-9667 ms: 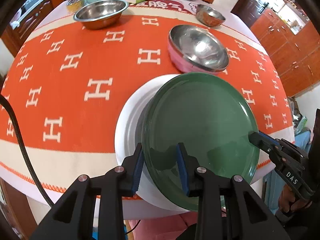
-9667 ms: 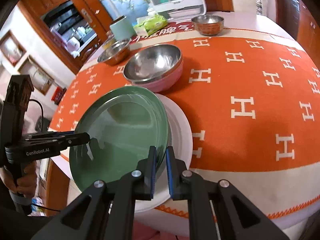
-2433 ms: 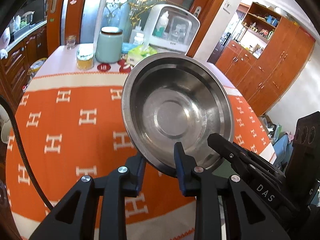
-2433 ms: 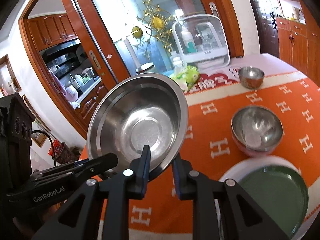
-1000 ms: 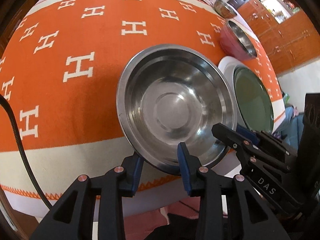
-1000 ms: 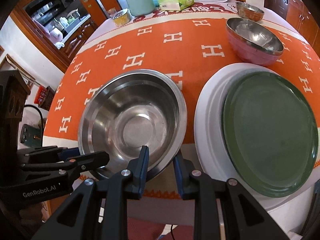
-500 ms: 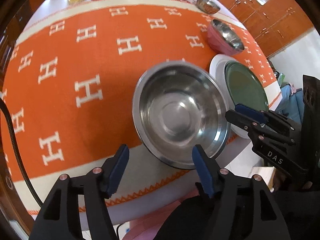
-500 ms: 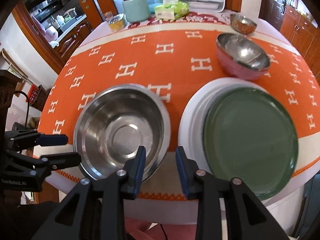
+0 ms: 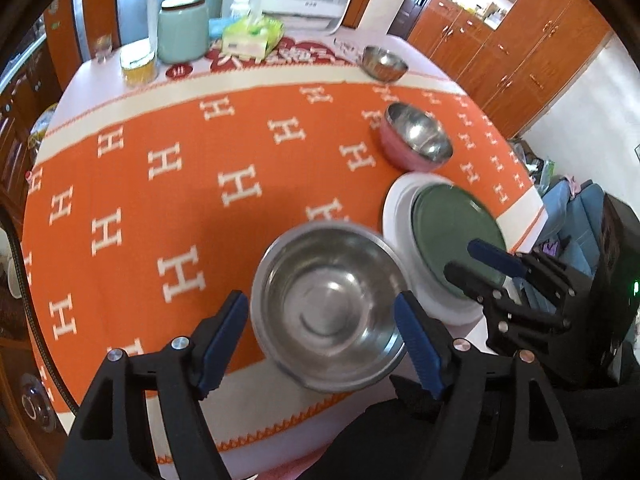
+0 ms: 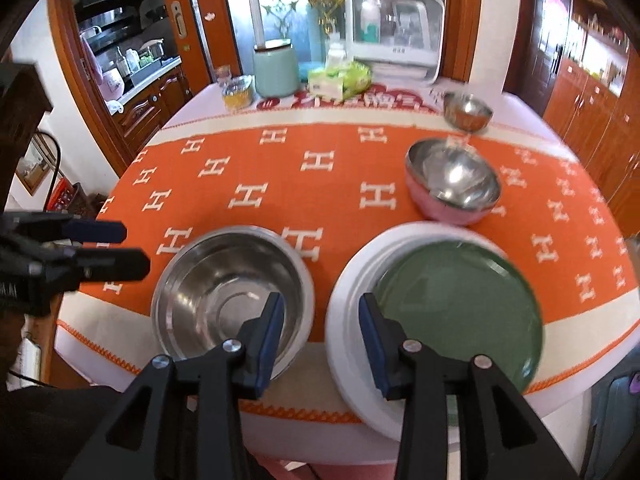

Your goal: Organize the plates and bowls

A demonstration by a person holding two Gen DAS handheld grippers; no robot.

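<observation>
A large steel bowl [image 9: 328, 312] [image 10: 228, 292] rests on the orange cloth near the table's front edge, left of a green plate [image 9: 456, 236] [image 10: 452, 308] that lies on a white plate [image 9: 394, 216] [image 10: 348, 280]. My left gripper [image 9: 320, 340] hovers above the bowl, its jaws opening wide and touching nothing. My right gripper [image 10: 322, 334] hangs over the gap between bowl and plates, its jaws opening with nothing pressed between them. Behind the plates stand a pink bowl [image 9: 416, 140] [image 10: 452, 188] and a small steel bowl [image 9: 384, 64] [image 10: 466, 114].
At the table's far end stand a teal canister [image 10: 276, 66], a jar of yellow stuff [image 10: 238, 94], a tissue pack [image 10: 340, 76] and a white appliance [image 10: 396, 28]. Wooden cabinets [image 9: 520, 52] line the room to the right. The table's near edge is just below both grippers.
Both grippers let go of the steel bowl's rim, spread their jaws and rose. The bowl stays on the cloth beside the stacked plates.
</observation>
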